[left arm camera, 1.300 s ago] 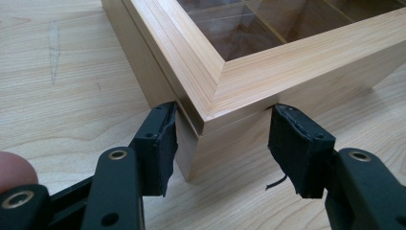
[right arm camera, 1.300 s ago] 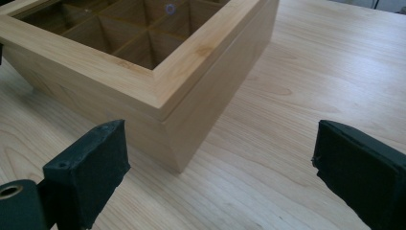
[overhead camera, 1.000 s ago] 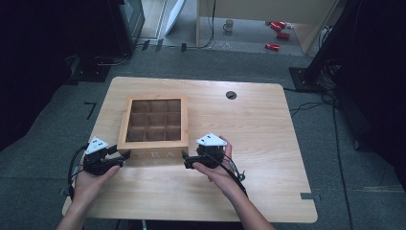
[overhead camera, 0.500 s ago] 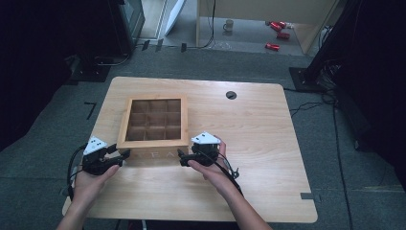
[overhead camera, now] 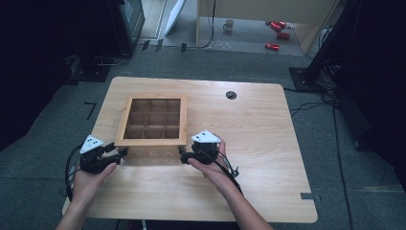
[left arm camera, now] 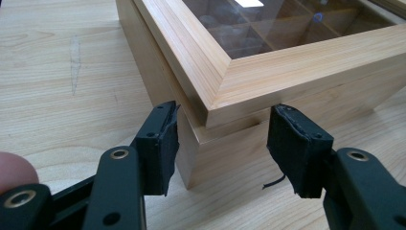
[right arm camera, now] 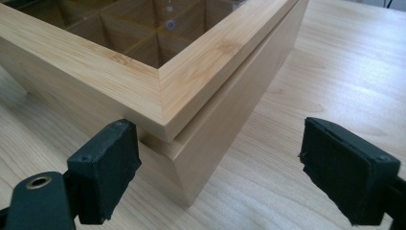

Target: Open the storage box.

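Observation:
A wooden box (overhead camera: 152, 124) with a glass lid over a grid of compartments stands on the left half of the table, lid down. My left gripper (overhead camera: 119, 153) is open at the box's near left corner (left arm camera: 203, 120), which sits between its two pads. At the near right corner (right arm camera: 167, 129) my right gripper (overhead camera: 183, 154) is open too, one pad against the front face and the other wide of the side. Neither pad pair is pressed onto the wood.
The wooden table (overhead camera: 249, 143) has a round cable hole (overhead camera: 231, 95) at its far side. Cables trail from both grippers toward the near edge. On the floor beyond the table lie red cans (overhead camera: 276, 33) and a mug (overhead camera: 229, 24).
Both grippers have moved up to the box's near corners. The right one slid left toward its corner; the left one edged right.

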Available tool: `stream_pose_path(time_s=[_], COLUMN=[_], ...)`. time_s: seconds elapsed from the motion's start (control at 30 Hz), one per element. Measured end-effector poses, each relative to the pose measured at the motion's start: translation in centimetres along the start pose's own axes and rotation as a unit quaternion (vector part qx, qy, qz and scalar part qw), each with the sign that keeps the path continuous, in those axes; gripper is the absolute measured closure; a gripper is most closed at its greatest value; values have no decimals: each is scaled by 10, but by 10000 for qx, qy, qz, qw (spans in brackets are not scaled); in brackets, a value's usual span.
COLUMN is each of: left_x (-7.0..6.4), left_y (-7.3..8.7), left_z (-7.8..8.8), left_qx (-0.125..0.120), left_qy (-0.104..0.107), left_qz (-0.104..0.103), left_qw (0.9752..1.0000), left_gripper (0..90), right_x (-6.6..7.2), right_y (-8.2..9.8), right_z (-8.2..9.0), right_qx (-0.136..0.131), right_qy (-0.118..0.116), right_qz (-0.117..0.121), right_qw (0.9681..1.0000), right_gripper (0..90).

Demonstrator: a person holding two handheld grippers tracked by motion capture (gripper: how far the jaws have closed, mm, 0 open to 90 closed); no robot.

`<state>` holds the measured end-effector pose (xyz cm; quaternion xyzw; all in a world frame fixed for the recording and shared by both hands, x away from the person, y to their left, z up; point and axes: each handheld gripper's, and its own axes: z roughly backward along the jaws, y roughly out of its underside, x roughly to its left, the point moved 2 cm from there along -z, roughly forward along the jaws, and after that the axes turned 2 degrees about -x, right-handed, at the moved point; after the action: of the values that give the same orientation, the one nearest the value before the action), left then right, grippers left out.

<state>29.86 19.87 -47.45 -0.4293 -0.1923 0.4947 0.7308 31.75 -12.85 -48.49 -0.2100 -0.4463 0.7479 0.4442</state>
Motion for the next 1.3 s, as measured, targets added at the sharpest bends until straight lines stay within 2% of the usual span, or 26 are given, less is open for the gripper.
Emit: stream_pose_path(time_s=[0.27, 0.43, 0.63, 0.87, 1.0, 1.2, 1.3], left_x=[1, 4, 5, 6, 4, 1, 1], left_y=[3, 14, 34, 55, 58, 60, 61], left_z=[3, 7, 3, -8, -9, -11, -11], left_qx=[-88, -42, 314, 740, 682, 648, 611], left_qy=[161, 93, -91, -266, -357, -514, -503], left_qz=[62, 93, 93, 63, -6, -192, -170], left_qw=[9998, 9999, 9994, 9969, 9970, 9964, 9967], left_gripper=[447, 366, 238, 189, 188, 178, 173], right_x=[2, 2, 2, 2, 1, 3, 3], right_y=[-2, -4, -9, -16, -21, -28, -31], right_z=[1, 2, 4, 8, 11, 12, 12], right_qx=[2, 0, -36, -163, -252, -369, -466], right_qy=[50, 54, 46, 13, -1, 32, -22], right_qz=[241, 346, 458, 481, 515, 921, 965], right_qw=[9997, 9994, 9989, 9987, 9984, 9951, 9942], right_gripper=[134, 133, 132, 129, 129, 129, 129])
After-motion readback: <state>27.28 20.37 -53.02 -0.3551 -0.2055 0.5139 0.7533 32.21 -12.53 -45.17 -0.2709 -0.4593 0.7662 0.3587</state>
